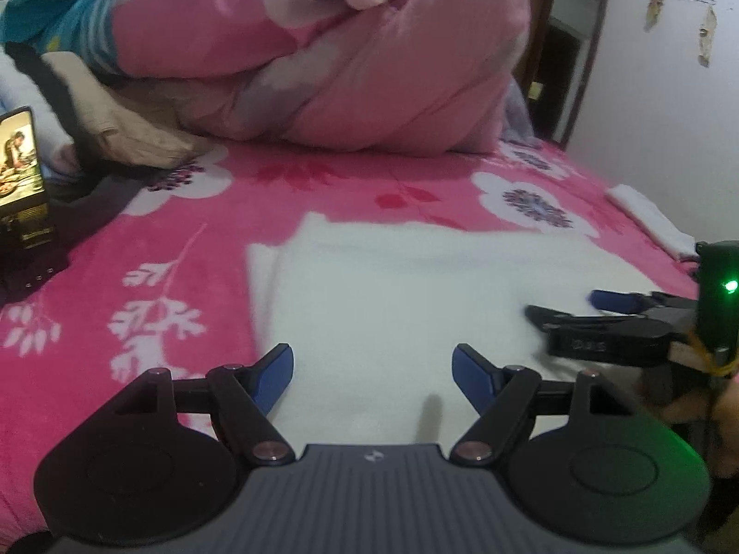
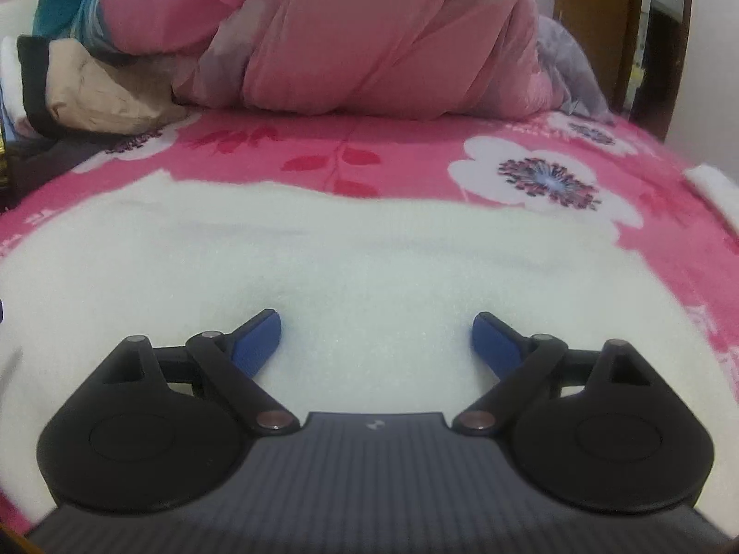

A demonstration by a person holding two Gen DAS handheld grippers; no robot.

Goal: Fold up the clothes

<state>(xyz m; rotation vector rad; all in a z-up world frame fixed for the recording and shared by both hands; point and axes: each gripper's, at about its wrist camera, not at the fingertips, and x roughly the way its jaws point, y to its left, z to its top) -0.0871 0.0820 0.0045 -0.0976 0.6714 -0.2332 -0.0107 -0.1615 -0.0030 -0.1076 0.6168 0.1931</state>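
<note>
- On the pink floral bedspread [image 1: 323,184] your white garment [image 1: 392,286] lies flat.
- Your left gripper [image 1: 372,369] hovers over it, fingers spread, holding nothing.
- Your right gripper [image 2: 376,330] likewise, spread wide, empty.

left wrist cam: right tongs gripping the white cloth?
No. The right tongs lie open over the white cloth, with nothing pinched between the fingers.

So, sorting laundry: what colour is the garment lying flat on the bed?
White garment, clearest in the right wrist view.
</note>
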